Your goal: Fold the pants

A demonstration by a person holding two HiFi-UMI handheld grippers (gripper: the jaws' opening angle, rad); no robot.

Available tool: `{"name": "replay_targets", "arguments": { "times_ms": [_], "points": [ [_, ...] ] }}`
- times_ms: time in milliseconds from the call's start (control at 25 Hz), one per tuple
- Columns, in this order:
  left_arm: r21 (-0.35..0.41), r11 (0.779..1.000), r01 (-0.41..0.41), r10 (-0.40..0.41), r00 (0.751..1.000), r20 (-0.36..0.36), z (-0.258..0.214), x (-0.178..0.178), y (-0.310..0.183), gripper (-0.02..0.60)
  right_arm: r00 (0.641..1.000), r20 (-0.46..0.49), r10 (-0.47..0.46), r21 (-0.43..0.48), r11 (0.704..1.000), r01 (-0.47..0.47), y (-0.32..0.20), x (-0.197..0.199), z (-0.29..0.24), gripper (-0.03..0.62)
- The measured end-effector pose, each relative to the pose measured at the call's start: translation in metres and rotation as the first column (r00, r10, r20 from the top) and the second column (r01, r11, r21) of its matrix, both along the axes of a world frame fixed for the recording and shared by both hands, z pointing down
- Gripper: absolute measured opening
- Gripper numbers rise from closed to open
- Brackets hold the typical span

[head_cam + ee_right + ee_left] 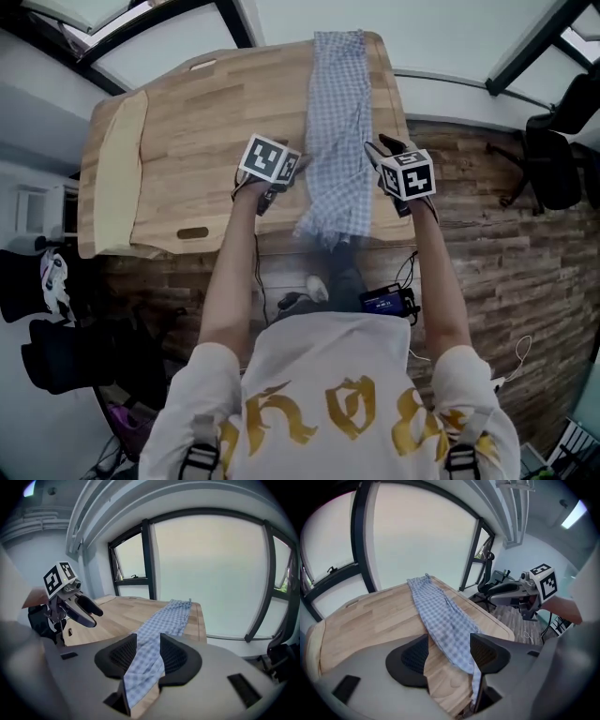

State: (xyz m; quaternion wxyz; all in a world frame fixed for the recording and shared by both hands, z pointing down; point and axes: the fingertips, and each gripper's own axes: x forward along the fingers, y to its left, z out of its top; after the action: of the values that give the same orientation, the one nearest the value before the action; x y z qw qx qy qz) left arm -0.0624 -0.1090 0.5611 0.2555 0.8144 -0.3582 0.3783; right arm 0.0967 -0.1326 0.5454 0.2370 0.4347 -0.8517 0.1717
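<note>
We note pants laid along table; left gripper wide, right gripper narrower, neither gripping.

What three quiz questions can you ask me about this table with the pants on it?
1. True or false: one end of the checked pants hangs over the near edge of the wooden table.
2. What do the left tongs grip? A: the pants. B: nothing, they stand open. C: a sock.
3. Fill in: in the head view, the black office chair stands on the table's ____ side.

Key: 1 true; 2 B; 3 right.
</note>
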Motion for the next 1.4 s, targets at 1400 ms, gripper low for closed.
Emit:
{"name": "replay_targets", "arguments": {
  "times_ms": [1400],
  "points": [
    [-0.151, 0.928, 0.339, -0.330, 0.940, 0.084, 0.127, -0.007, 0.164, 0.046, 0.994, 0.067, 0.087, -0.295, 0.953, -0.064, 0.219, 0.086, 0.121, 0.069]
  ]
}}
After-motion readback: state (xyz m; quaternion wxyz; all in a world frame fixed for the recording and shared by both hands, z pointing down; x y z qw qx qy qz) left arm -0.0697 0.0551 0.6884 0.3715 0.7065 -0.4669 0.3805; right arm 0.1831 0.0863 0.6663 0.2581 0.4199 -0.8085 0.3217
